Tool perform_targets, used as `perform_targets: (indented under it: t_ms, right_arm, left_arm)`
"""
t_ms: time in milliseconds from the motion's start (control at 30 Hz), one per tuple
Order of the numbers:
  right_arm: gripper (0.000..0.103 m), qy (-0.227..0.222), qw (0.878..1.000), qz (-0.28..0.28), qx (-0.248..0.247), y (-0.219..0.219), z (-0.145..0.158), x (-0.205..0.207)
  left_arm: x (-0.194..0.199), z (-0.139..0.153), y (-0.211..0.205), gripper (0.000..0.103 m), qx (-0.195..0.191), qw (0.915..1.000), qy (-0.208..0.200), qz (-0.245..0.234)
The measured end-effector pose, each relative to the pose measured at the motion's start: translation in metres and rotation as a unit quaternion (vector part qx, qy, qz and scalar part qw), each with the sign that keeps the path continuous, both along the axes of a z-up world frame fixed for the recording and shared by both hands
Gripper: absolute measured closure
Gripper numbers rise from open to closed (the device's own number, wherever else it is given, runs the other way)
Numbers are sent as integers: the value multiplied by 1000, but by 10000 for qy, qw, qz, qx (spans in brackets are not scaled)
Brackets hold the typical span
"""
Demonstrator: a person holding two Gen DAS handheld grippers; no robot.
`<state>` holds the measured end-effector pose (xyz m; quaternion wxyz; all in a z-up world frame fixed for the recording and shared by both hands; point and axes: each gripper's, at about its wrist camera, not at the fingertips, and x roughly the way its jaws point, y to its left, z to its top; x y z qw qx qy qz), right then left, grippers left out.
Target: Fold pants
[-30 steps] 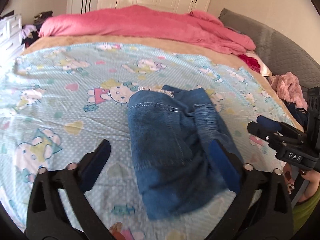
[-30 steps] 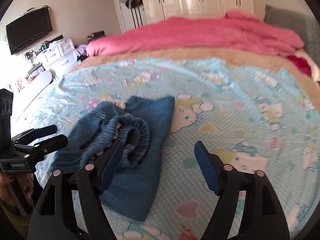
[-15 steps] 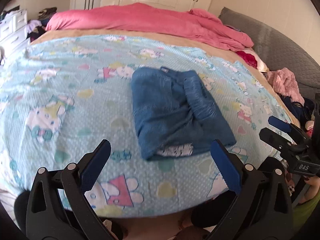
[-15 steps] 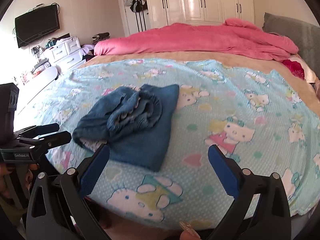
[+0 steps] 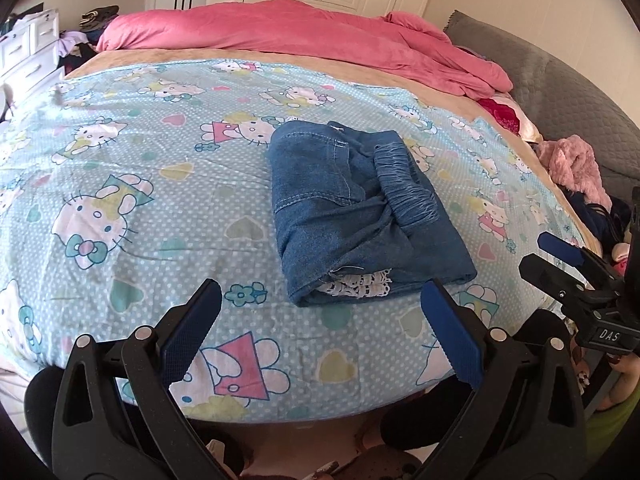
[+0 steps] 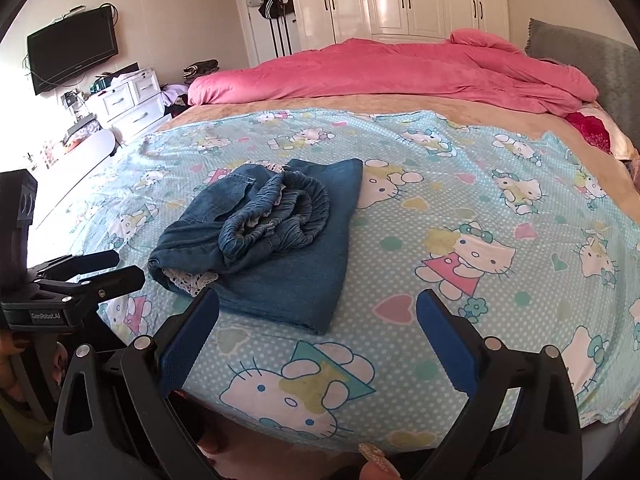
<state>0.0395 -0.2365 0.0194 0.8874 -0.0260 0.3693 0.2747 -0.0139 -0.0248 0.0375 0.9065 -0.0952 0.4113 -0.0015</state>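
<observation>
Left wrist view: the left gripper (image 5: 320, 316), fingers spread apart and holding nothing, hovers just short of folded denim pants (image 5: 360, 216) lying on a cartoon-cat bedsheet (image 5: 120, 184) — right wrist view: the right gripper (image 6: 318, 328), likewise spread and unladen, faces the same pants (image 6: 272, 240) near the bed's front edge.

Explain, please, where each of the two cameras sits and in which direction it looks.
Left wrist: sits on the left gripper, off the bed's near edge, facing the folded jeans and the pink duvet; own open fingers show.
Right wrist: sits on the right gripper, further right, facing across the bed toward the TV; own open fingers show.
Shared: jeans, duvet, Hello Kitty sheet, and each sees the other gripper.
</observation>
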Motion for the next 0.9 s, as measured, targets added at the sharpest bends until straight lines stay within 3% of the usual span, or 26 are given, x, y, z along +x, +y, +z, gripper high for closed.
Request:
perform_targets:
  t_ms: [900]
  right_arm:
    - [4,78,9999,-57,-76,-1,-4,0]
  left_arm:
    - [1,4,2,9,10,9999,85,88]
